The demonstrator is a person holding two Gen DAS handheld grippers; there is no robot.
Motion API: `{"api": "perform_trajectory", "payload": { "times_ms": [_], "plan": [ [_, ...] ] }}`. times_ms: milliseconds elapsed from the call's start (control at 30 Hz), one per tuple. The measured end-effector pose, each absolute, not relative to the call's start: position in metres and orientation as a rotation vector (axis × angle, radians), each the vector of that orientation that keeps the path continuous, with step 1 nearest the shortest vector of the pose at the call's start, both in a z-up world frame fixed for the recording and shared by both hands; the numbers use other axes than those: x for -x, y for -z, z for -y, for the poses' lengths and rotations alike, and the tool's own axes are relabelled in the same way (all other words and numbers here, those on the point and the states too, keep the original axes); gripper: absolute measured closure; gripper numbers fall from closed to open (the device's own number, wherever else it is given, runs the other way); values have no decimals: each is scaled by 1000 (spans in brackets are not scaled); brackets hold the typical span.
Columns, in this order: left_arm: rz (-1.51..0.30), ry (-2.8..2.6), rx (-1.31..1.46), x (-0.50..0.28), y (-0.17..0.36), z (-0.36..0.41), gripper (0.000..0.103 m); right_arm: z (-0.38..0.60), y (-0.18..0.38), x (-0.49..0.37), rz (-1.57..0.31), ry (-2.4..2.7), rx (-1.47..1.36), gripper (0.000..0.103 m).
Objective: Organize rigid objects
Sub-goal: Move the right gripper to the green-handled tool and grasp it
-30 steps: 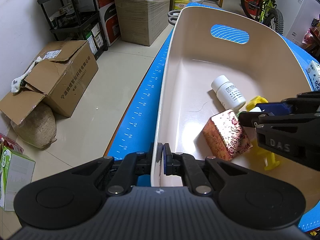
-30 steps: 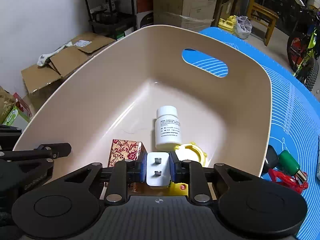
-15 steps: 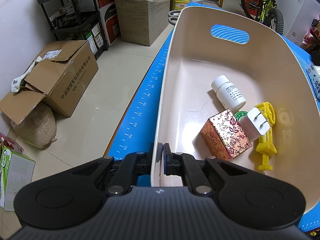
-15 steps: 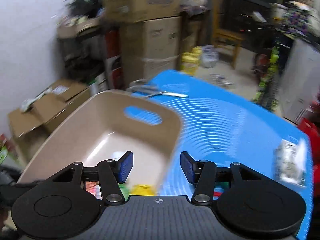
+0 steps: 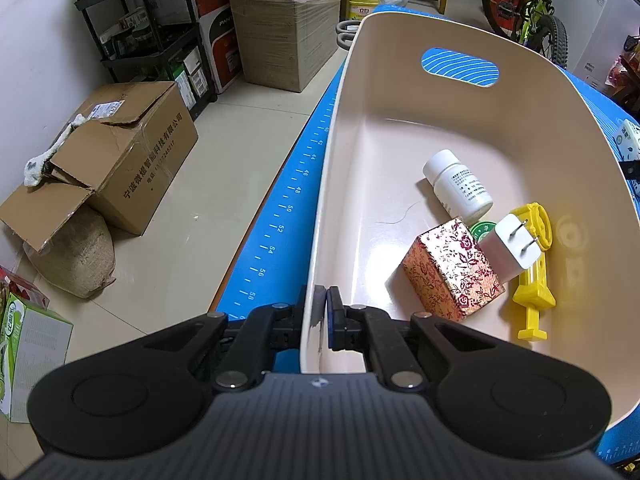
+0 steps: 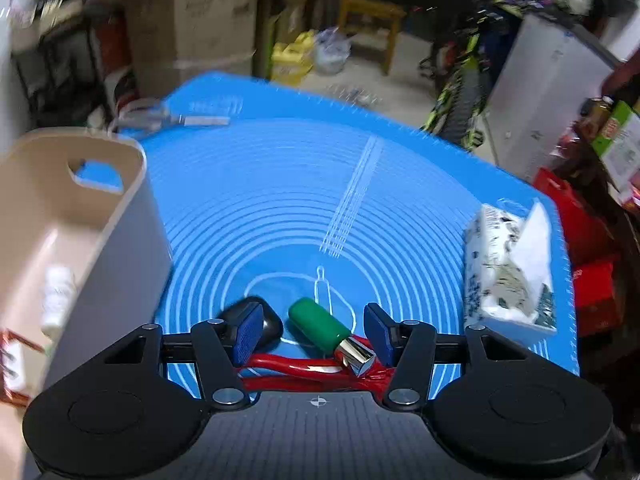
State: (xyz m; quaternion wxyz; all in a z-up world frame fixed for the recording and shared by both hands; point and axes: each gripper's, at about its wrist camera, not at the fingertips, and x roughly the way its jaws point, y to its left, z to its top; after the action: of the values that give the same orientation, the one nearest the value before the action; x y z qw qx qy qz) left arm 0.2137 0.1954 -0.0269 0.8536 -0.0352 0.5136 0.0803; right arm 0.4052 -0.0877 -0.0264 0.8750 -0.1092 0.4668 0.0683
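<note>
My left gripper (image 5: 323,312) is shut on the near rim of the beige bin (image 5: 540,128). In the bin lie a white pill bottle (image 5: 458,182), a red-gold patterned box (image 5: 452,269), a white plug adapter (image 5: 510,247) and a yellow plastic tool (image 5: 534,276). My right gripper (image 6: 314,334) is open and empty above the blue mat (image 6: 280,184). Between its fingers lie a green cylinder with a metal tip (image 6: 326,330), a red cord (image 6: 304,372) and a black object (image 6: 266,320). The bin (image 6: 100,240) stands to its left.
A printed tissue pack (image 6: 510,272) lies at the mat's right edge. Metal scissors (image 6: 160,118) lie at the mat's far left corner. Cardboard boxes (image 5: 120,152), a sack and shelves stand on the floor to the left. A bicycle (image 5: 532,4) stands behind.
My right gripper let go of the white plug adapter in the bin, opened, and swung right out over the mat to the green cylinder. The left gripper has not moved.
</note>
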Motion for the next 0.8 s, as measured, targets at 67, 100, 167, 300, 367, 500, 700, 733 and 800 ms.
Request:
{"api": "perform_trajectory", "payload": {
  "times_ms": [67,100,167,300,367,500,700,733,800],
  "plan": [
    [-1081,-169,73,-214,27,-196,94,83,36,-410,-988,-148,269,38],
    [-1081,-169,73,-214,27,-196,94,82,41,-413,-995,-148,295,38],
    [-1081,-169,73,-214,27,-196,94,81,49,-419,-1012,-148,317,39],
    [-1081,-169,73,-214,27,-196,94,81,64,-428,-1051,-166,340,42],
    [-1081,-169,73,-214,27,-196,94,79,72,-431,-1065,-169,358,44],
    [-1081,-169,73,-214,27,-196,94,73,82,-433,-1065,-164,392,57],
    [-1081,-170,71,-214,27,-196,94,69,82,-426,-1044,-195,439,64],
    [-1081,-170,70,-214,27,-196,94,69,80,-424,-1036,-204,444,65],
    [-1081,-170,70,-214,27,-196,94,71,77,-419,-1022,-209,446,70]
  ]
}}
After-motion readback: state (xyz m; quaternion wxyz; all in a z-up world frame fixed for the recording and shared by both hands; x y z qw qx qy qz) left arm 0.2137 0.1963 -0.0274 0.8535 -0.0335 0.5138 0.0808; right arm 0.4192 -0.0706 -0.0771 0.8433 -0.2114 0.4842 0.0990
